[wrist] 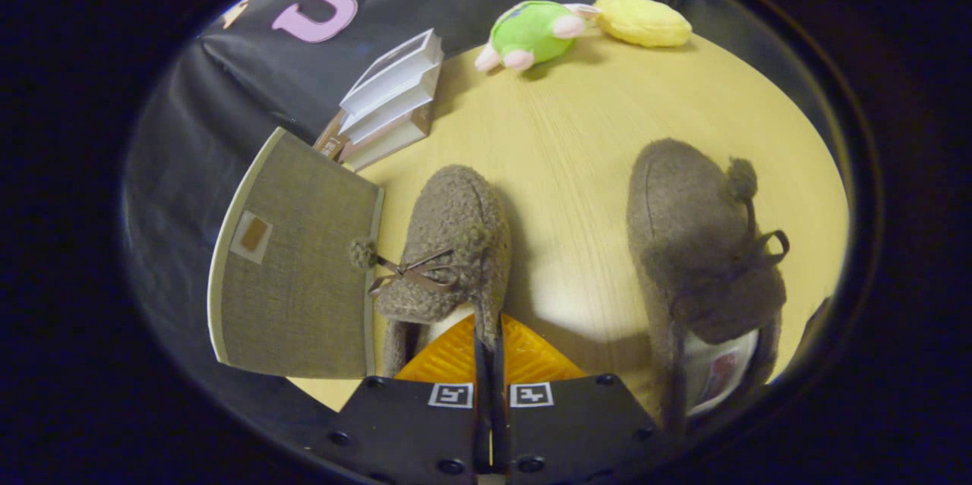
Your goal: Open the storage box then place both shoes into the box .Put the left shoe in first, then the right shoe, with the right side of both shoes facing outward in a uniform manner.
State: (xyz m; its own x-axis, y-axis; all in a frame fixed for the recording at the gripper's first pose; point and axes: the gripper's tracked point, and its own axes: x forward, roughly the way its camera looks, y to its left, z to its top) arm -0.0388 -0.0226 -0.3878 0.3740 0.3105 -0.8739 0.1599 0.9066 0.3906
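Tool (487,352) pinching rim of fuzzy brown left shoe (449,242), bow-laced.

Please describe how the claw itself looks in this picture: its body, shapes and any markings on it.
The claw has two flat dark plates side by side, each angled at the outer corner, with round screws along the edges. Each plate carries a small square black-and-white marker near the narrow middle seam. The fingers have ribbed faces.

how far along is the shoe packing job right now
Done: the storage box has its lid raised. In hand: the gripper is shut on the rim of the left shoe, next to the box. Left: put that shoe inside, then the right shoe, which sits untouched on the table.
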